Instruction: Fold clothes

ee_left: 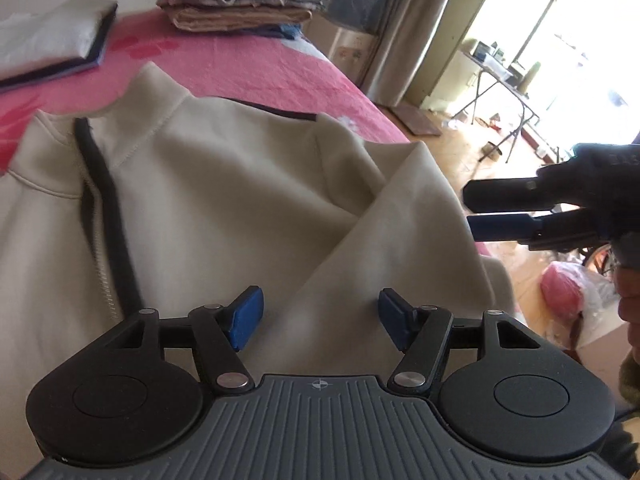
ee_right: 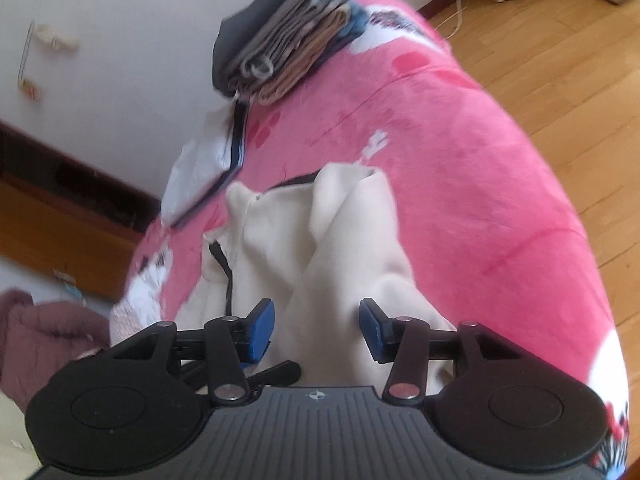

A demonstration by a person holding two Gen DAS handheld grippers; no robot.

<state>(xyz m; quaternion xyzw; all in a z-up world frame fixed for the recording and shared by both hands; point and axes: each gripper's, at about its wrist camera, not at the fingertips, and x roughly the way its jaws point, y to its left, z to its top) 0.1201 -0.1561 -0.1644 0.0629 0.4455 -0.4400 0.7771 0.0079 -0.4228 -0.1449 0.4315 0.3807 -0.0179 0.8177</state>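
Observation:
A cream zip-up jacket (ee_left: 224, 184) with dark zipper trim lies collar-up on the pink bed cover (ee_left: 256, 64). One sleeve is folded across its front toward me. My left gripper (ee_left: 320, 316) hovers open just above the folded sleeve, and nothing is pinched between its blue pads. My right gripper (ee_left: 470, 210) reaches in from the right, beside the jacket's edge. In the right wrist view the jacket (ee_right: 280, 240) looks bunched. The right gripper (ee_right: 316, 328) stands open over the sleeve, with the cloth lying loose under and between its pads.
A stack of folded clothes (ee_left: 240, 0) (ee_right: 280, 48) sits at the far side of the bed, with a folded white and dark garment (ee_left: 52, 40) (ee_right: 200, 176) beside it. Wooden floor (ee_right: 560, 80) runs past the bed edge. A folding table (ee_left: 500, 80) stands by the window.

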